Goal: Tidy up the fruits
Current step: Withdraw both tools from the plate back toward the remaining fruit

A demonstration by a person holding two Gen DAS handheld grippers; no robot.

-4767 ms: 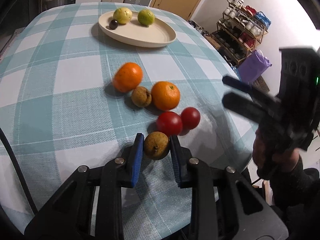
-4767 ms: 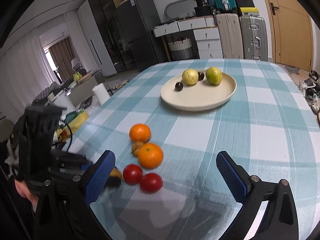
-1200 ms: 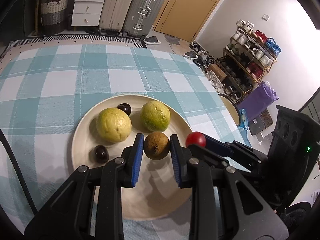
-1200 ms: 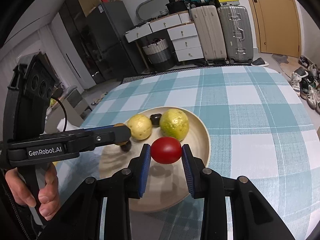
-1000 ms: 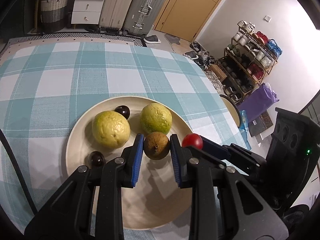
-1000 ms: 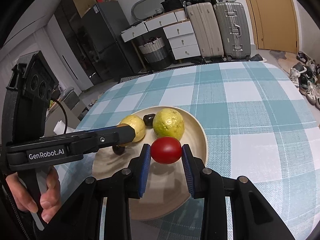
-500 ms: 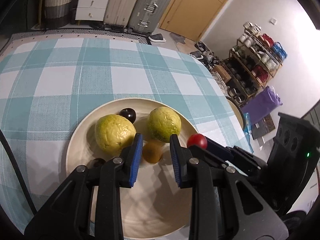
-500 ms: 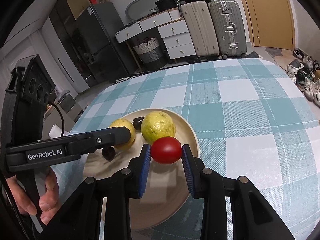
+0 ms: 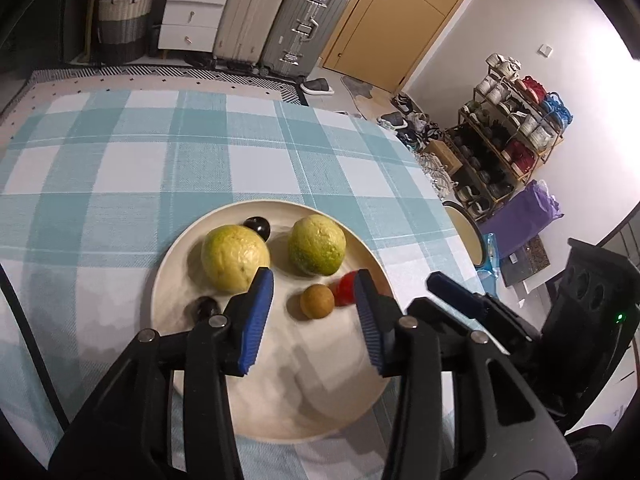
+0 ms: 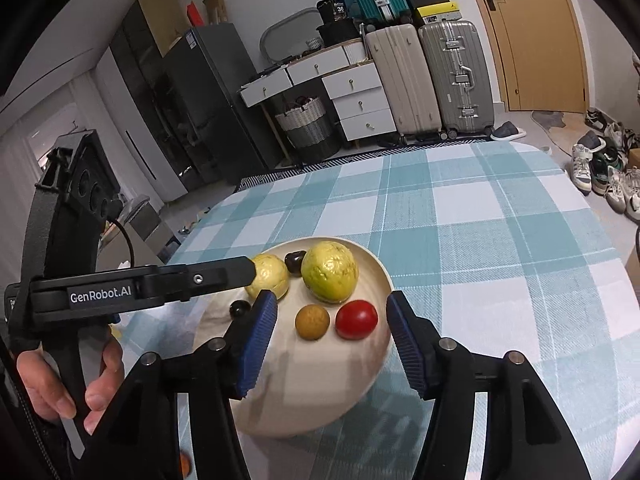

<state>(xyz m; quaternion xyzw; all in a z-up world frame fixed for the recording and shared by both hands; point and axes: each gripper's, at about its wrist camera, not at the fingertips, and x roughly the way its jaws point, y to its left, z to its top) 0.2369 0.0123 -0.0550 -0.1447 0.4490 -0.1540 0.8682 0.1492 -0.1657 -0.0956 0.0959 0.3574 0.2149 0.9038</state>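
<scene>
A cream plate (image 9: 280,396) (image 10: 304,396) on the checked tablecloth holds two yellow-green guavas (image 9: 234,258) (image 10: 329,271), two dark plums (image 9: 258,226), a small brown fruit (image 9: 317,301) (image 10: 312,321) and a red tomato (image 10: 356,319) (image 9: 345,293). My left gripper (image 9: 316,320) is open above the plate, the brown fruit lying free between its fingers. My right gripper (image 10: 330,340) is open over the plate, with the tomato and brown fruit lying between its fingers. The right gripper's body shows at the right of the left wrist view (image 9: 460,300).
The table edge (image 9: 440,208) curves close to the plate on the right. Suitcases (image 10: 440,76), drawers and a basket stand beyond the far edge. A shoe rack (image 9: 516,132) and a purple bag stand on the floor at right. An orange fruit (image 10: 184,466) peeks out below the left gripper.
Both grippers opened. The brown fruit dropped from the left gripper onto the plate, and the tomato left the right gripper and now lies beside it.
</scene>
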